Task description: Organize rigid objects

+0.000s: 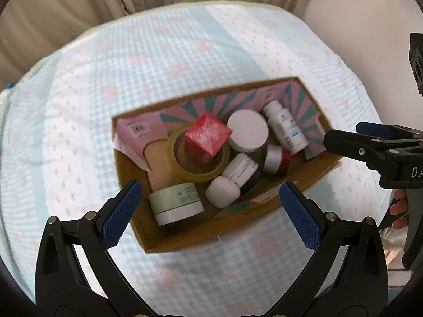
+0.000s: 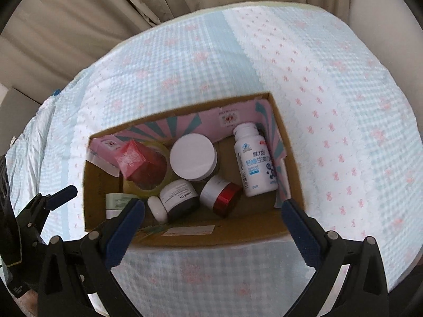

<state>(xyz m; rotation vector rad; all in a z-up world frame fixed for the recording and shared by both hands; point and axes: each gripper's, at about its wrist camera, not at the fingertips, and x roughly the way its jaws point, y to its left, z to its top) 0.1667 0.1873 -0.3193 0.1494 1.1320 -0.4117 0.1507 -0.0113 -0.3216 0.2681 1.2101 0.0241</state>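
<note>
An open cardboard box [image 1: 185,237] sits on the bed, below both grippers. It holds a red box [image 1: 207,138] resting on a tape roll [image 1: 185,170], a white-lidded jar [image 1: 247,129], a white bottle [image 1: 285,129], a silver and red jar [image 1: 277,159], a dark jar [image 1: 242,170], a small white jar [image 1: 222,191] and a pale green jar [image 1: 175,202]. My left gripper [image 1: 210,195] hangs open above the box's near side, with nothing between its fingers. My right gripper [image 2: 212,208] is open too, above the near wall of the box [image 2: 211,235], beside the bottle [image 2: 255,158].
A blue-checked bedsheet [image 1: 185,52] with pink bows covers the bed around the box. Beige curtains [image 1: 66,5] hang behind the bed. A pink patterned carton [image 1: 137,134] lines the box's back wall. A hand's fingers [image 1: 399,208] show at the right edge.
</note>
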